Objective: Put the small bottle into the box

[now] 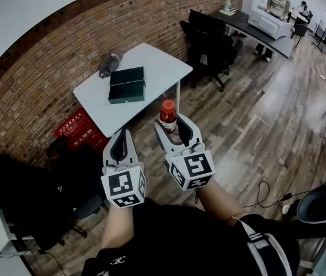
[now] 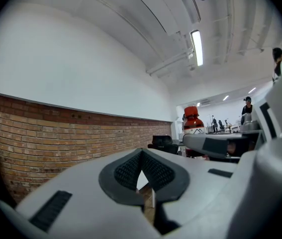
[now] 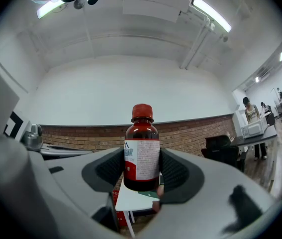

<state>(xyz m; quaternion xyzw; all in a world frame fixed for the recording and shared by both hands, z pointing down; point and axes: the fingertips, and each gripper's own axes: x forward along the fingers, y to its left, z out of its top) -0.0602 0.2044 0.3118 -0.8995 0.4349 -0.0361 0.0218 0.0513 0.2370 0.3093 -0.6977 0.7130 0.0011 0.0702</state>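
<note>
The small bottle [image 1: 168, 115], red-capped and upright with its long axis running up out of the grip, sits clamped at its labelled body between the padded jaws of the right tongs [image 1: 172, 123], carried in the air over the wooden floor and not yet at the table [image 1: 154, 58]. In the right gripper view the bottle [image 3: 141, 148] fills the gap of those tongs [image 3: 141, 172], and the table's near corner shows just under its base, so the aim is already roughly straight ahead. The dark green box [image 1: 127, 84] lies on that table, ahead and a little to the left of the bottle and well apart from it. We cannot tell whether it is open. The left tongs [image 1: 121, 138] hang beside the right with pads pressed together on nothing [image 2: 141, 154]. We judge them free to lift a lid if needed.
</note>
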